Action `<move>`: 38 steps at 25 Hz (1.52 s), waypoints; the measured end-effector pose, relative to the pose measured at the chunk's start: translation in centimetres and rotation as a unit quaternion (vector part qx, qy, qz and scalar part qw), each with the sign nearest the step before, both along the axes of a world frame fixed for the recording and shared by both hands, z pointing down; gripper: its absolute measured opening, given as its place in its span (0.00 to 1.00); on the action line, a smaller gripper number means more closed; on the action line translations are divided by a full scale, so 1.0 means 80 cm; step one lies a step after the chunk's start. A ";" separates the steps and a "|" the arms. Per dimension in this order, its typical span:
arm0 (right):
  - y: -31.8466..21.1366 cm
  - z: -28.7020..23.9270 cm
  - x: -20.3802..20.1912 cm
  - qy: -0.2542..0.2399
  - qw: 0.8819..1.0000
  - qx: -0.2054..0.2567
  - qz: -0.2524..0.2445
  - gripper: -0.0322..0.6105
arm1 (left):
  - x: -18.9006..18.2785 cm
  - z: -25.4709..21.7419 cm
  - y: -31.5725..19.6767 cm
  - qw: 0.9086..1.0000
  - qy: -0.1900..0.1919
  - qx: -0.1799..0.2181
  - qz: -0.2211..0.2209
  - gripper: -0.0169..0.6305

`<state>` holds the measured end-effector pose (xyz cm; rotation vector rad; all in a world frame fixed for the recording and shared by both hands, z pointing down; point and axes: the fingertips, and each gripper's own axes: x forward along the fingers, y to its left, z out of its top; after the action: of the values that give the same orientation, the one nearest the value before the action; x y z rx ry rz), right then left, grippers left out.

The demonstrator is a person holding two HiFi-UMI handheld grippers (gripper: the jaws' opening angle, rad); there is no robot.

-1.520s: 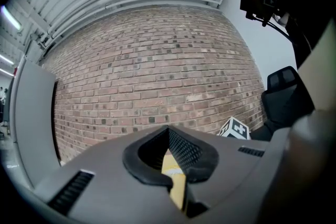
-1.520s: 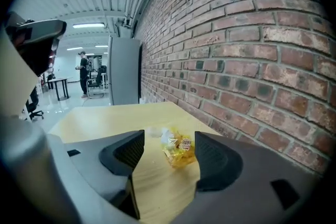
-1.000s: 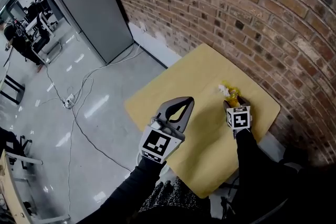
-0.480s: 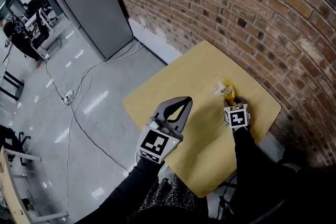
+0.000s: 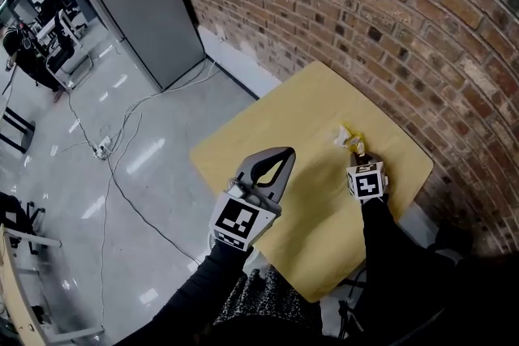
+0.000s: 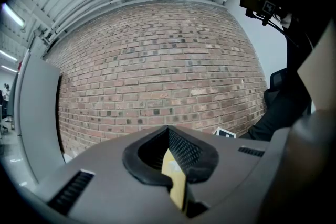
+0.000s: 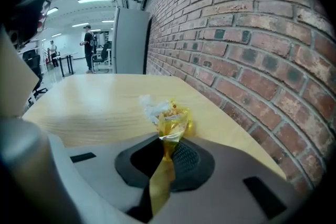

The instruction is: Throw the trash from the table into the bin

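Note:
A crumpled yellow wrapper (image 5: 351,139) (image 7: 173,119) lies on the pale wooden table (image 5: 300,113) near the brick wall, with a white scrap (image 7: 151,108) beside it. My right gripper (image 5: 358,152) (image 7: 167,145) points down at it. Its jaws are closing, and the wrapper's near end is pinched between the pads. My left gripper (image 5: 281,155) (image 6: 169,138) hovers level over the table's left part, shut with nothing in it. No bin is in view.
The brick wall (image 5: 389,12) runs right behind the table's far edge. A grey cabinet (image 5: 134,4) stands at the back left. Cables and a power strip (image 5: 105,156) lie on the shiny floor left of the table. People (image 5: 24,44) stand far off.
The wrapper looks more bunched at the right gripper's tips than a second ago. Both hands have stayed about where they were.

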<state>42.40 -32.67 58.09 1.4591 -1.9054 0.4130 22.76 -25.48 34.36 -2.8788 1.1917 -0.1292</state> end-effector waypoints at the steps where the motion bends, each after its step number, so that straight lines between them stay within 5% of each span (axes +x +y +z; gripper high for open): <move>1: 0.001 -0.004 -0.001 -0.001 1.000 0.002 0.001 0.10 | -0.002 -0.001 0.001 1.000 0.000 0.001 0.000 0.04; 16: 0.024 -0.094 -0.040 -0.045 0.997 0.055 -0.003 0.09 | -0.056 -0.025 0.017 1.000 0.012 0.014 -0.010 0.04; 38: 0.108 -0.253 -0.257 -0.114 0.977 0.138 -0.112 0.08 | -0.200 -0.054 0.075 0.997 0.031 0.029 -0.057 0.04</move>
<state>21.86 -24.01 37.88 1.3920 -2.3600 0.2222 6.78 -19.48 30.05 -2.7843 1.3474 -0.0075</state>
